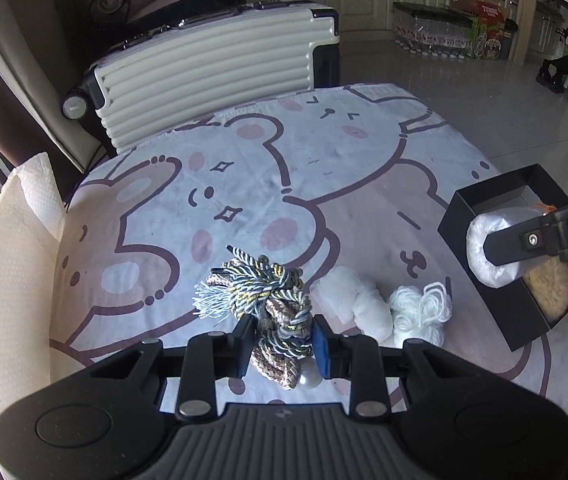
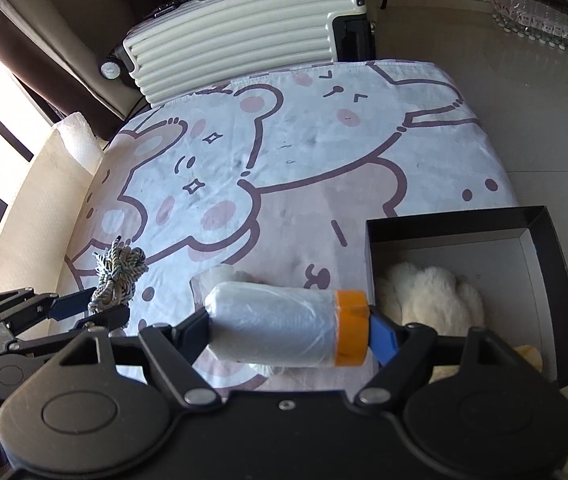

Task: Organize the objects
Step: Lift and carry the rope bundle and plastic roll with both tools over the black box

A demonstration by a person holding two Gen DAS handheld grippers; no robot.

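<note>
My left gripper [image 1: 283,340] is shut on a bundle of grey, gold and brown twisted cord [image 1: 272,300], held just above the cartoon-bear cloth [image 1: 244,168]. From the right wrist view the same cord bundle [image 2: 122,276] hangs between the left gripper [image 2: 98,312] fingers. My right gripper [image 2: 289,332] is shut end to end on a white roll with an orange cap [image 2: 280,328], left of the black box [image 2: 455,236]. That roll [image 1: 487,248] shows over the black box [image 1: 467,204] edge in the left wrist view. White plastic wrap [image 1: 347,296] and white yarn [image 1: 419,312] lie on the cloth.
Fluffy cream items [image 2: 423,296] lie in the black box. A ribbed cream suitcase [image 1: 212,76] stands behind the table. A paper towel roll [image 1: 40,188] and cream padding sit at the left edge. Bottles and cartons [image 1: 443,36] stand on the tiled floor beyond.
</note>
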